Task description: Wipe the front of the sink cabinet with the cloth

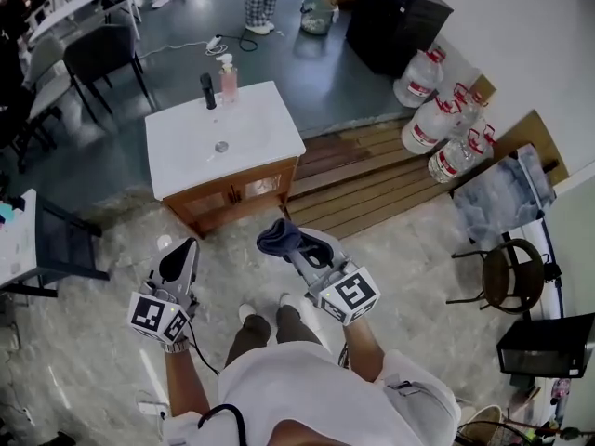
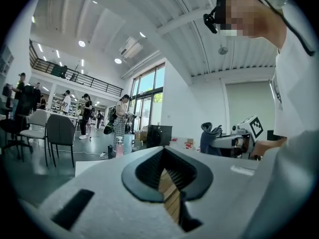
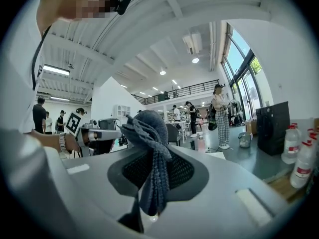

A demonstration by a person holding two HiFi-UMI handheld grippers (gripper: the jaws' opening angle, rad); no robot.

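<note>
Right tongs [image 1: 290, 246] clamp a dark blue cloth [image 1: 274, 236], which bunches past their tips. Left tongs [image 1: 178, 258], pressed together, hold nothing, just short of the sink cabinet [image 1: 244, 191].

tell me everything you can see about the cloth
The cloth is dark blue-grey with a coarse, nubby weave, like terry or microfibre. It is bunched and folded, pinched in the shut right claw. A rounded wad sticks out past the tips and a narrower fold hangs down between them. It is held in the air in front of the person, short of the wooden sink cabinet, and touches nothing but the claw.
</note>
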